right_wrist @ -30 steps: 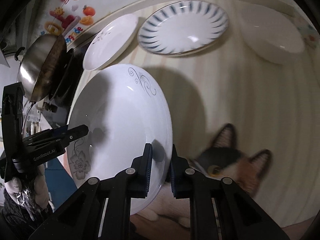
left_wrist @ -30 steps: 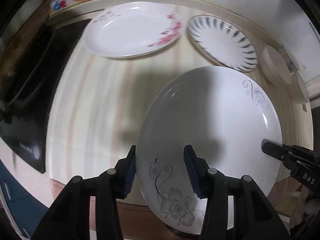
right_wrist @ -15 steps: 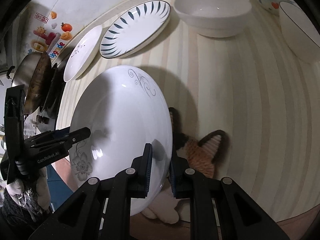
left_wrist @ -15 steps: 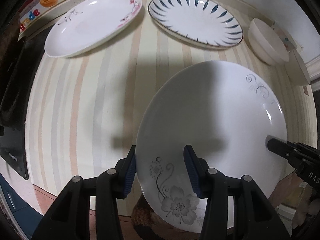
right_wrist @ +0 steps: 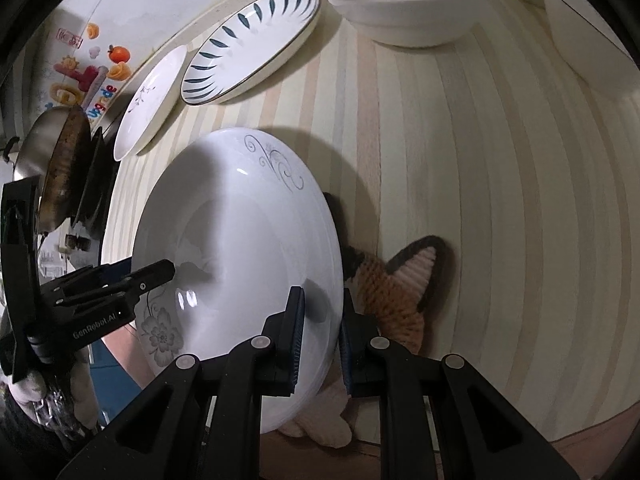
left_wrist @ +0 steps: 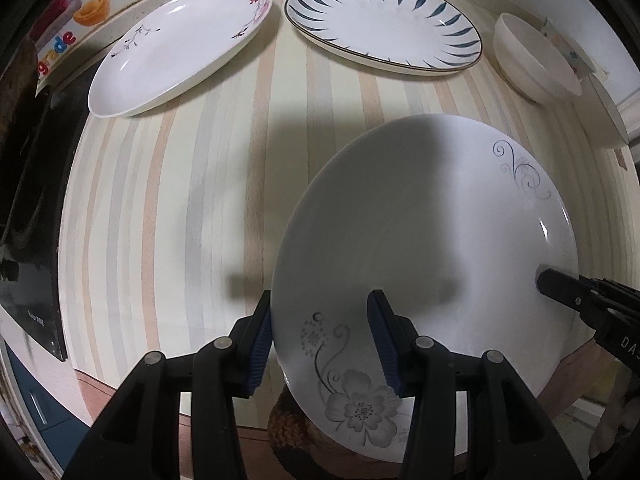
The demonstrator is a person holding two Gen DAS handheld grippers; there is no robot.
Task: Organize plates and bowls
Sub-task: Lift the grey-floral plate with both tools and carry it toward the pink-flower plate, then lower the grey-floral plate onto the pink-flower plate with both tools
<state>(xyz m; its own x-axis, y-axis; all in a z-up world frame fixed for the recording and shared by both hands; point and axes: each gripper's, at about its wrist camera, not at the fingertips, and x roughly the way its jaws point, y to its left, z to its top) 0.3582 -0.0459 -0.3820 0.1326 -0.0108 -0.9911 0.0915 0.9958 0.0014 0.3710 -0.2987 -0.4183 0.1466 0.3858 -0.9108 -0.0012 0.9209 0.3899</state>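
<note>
Both the left gripper (left_wrist: 320,340) and right gripper (right_wrist: 322,336) have their jaws clamped on opposite rims of the grey-flowered plate (left_wrist: 432,240), held above the striped desk (left_wrist: 180,200). Beyond, the pink-blossom plate (left_wrist: 180,48), blue-leaf plate (left_wrist: 384,28) and white bowl (left_wrist: 532,68) lie unstacked, so most sorting appears left.

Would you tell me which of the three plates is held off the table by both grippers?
The white plate with grey flowers, gripped at opposite rims; the pink-blossom plate and blue-dashed plate lie on the table.

"GenRobot.AI" on left gripper (right_wrist: 154,274), "DAS" on right gripper (left_wrist: 538,280), "grade" on wall sticker (left_wrist: 54,54)
</note>
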